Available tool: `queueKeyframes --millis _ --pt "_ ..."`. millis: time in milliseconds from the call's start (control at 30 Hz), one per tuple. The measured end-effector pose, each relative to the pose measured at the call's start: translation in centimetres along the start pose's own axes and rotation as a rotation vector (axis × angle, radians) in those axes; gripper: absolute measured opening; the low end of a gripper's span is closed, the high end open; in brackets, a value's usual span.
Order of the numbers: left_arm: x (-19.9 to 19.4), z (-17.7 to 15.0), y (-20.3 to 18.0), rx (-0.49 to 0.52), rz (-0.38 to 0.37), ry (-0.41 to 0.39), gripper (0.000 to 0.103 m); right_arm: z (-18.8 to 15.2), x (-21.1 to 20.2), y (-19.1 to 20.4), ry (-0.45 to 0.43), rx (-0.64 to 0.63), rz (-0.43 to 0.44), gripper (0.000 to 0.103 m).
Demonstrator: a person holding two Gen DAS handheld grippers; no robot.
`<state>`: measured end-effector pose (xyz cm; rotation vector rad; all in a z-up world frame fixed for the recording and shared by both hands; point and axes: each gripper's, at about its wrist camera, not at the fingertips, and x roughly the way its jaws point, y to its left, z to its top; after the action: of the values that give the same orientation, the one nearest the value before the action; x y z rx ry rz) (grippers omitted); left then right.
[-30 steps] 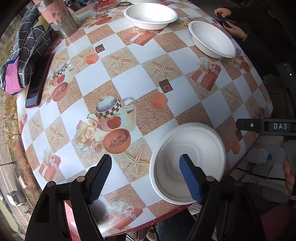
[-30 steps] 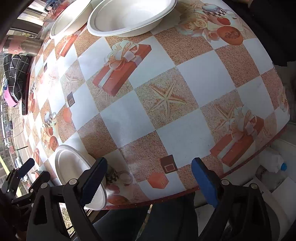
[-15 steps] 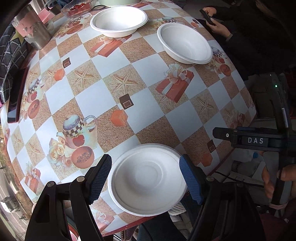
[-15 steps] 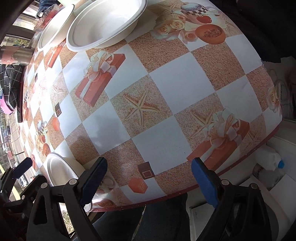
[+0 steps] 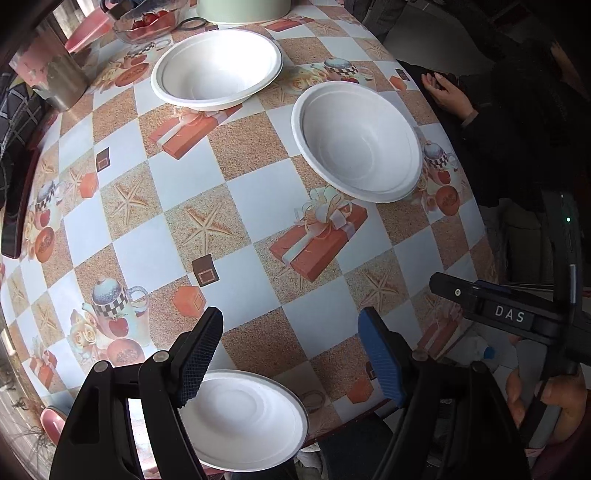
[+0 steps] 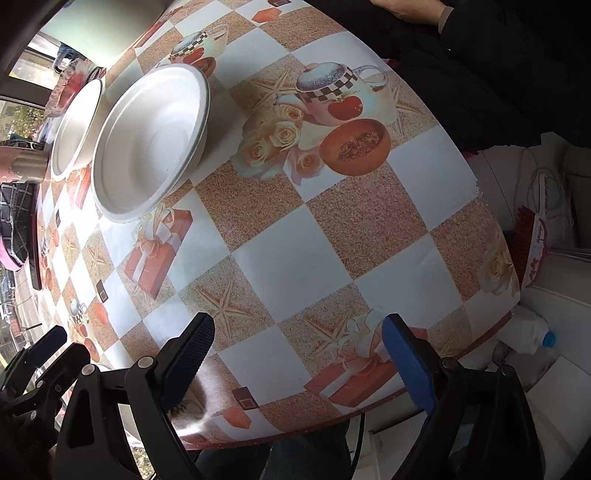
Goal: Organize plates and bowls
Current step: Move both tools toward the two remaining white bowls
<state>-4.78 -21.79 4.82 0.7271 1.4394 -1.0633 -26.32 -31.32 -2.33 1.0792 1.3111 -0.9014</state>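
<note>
A small white paper plate [image 5: 240,417] lies at the table's near edge, below and behind my open left gripper [image 5: 291,347]. Two white paper bowls stand further on: one at the right [image 5: 358,140], also in the right wrist view [image 6: 151,144], and one at the far middle [image 5: 218,68], also in the right wrist view [image 6: 74,125]. My right gripper [image 6: 295,358] is open and empty above the near edge of the table. It shows in the left wrist view as a black "DAS" body [image 5: 509,314]. The left gripper shows at the right wrist view's lower left [image 6: 40,354].
The round table [image 5: 177,188] has a checked cloth with printed teapots and gifts. A metal cup [image 5: 55,74], a glass dish of red fruit [image 5: 147,18] and a pale green pot [image 5: 243,9] stand at the back. A dark phone [image 5: 14,206] lies left. A seated person's hand [image 5: 447,92] rests at the right.
Both grippers have moved forward and to the right over the table. The small plate has slid from between the left fingers to below them. The bowls look nearer in both views.
</note>
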Motion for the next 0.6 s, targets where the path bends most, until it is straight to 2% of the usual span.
queueKeyframes --millis 333,600 --pt "1.0 4.1 -0.8 -0.108 0.017 -0.020 0.079 5.3 -0.7 0.1 -0.025 -0.042 -0.010 0.093" --pt "1.9 6.8 -0.5 -0.176 0.066 -0.059 0.079 9.3 -0.6 1.4 -0.043 -0.077 -0.012 0.093"
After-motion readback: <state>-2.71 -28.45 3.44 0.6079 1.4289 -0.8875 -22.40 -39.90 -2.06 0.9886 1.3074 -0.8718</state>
